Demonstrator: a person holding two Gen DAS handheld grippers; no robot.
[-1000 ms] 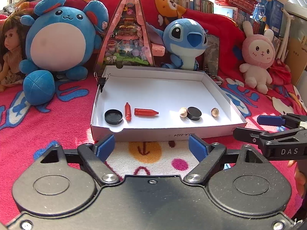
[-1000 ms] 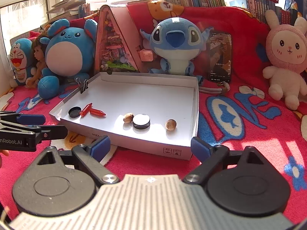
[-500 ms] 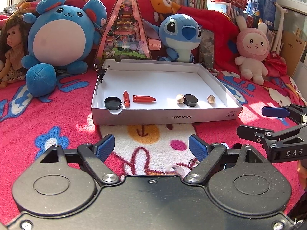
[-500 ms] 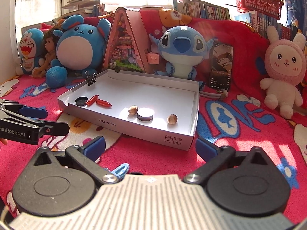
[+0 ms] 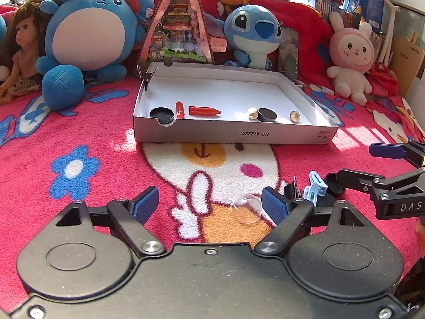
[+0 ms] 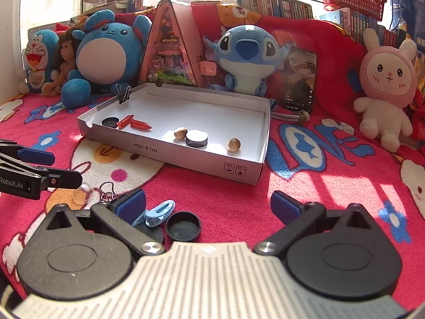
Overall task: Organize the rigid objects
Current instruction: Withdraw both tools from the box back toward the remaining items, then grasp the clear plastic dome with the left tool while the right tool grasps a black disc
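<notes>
Presently, the shallow white cardboard tray (image 5: 233, 134) lies on the red patterned blanket (image 5: 79, 138), holding two black round caps, two red crayon-shaped pieces and two brown nuts. Near the tray's front wall lie a clear glass ball (image 5: 245, 208), pale-blue plastic clip (image 6: 158, 211) and black round lid (image 6: 182, 225). Left gripper (image 5: 209, 204) and right gripper (image 6: 208, 206) stand wide, empty.
</notes>
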